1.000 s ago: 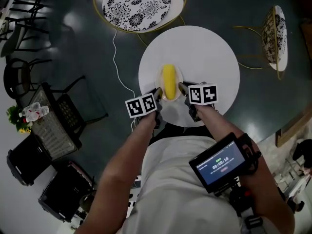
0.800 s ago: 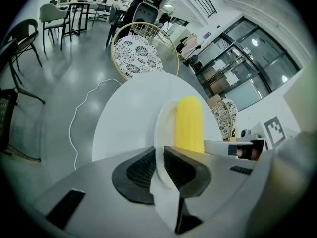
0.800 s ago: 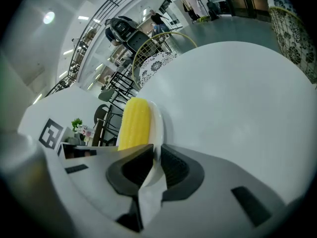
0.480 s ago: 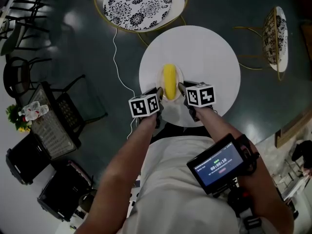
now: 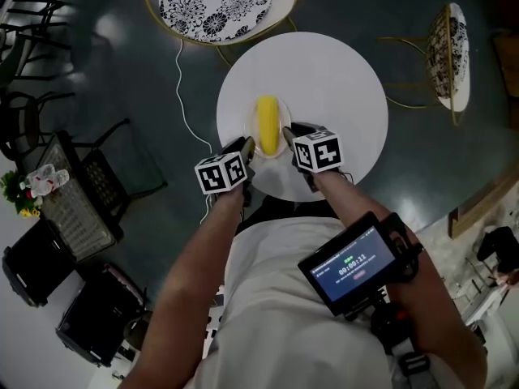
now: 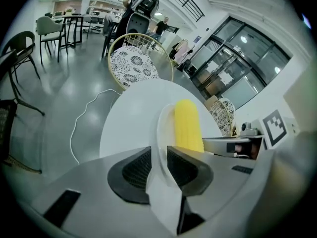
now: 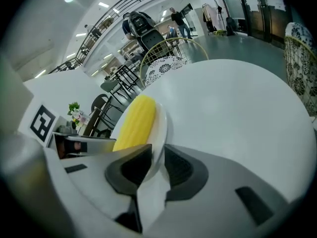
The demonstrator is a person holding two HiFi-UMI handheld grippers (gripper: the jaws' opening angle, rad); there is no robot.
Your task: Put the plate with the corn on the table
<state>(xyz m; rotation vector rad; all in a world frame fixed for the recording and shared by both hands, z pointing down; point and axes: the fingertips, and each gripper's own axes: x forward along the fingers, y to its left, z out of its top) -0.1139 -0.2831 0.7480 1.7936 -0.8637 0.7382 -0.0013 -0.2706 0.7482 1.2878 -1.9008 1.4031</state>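
Note:
A yellow corn cob lies on a small white plate over the near left part of the round white table. My left gripper is shut on the plate's left rim and my right gripper is shut on its right rim. In the left gripper view the rim of the plate stands between the jaws of the left gripper, with the corn beyond. In the right gripper view the plate is pinched by the right gripper, the corn on it. Whether the plate rests on the tabletop I cannot tell.
Two gold-framed chairs with patterned seats stand beyond the table and at its right. A white cable trails across the dark floor on the left. Dark chairs and a small plant are at the far left.
The head view has shifted a little up and left. Both grippers still grip the plate at the same spot over the table.

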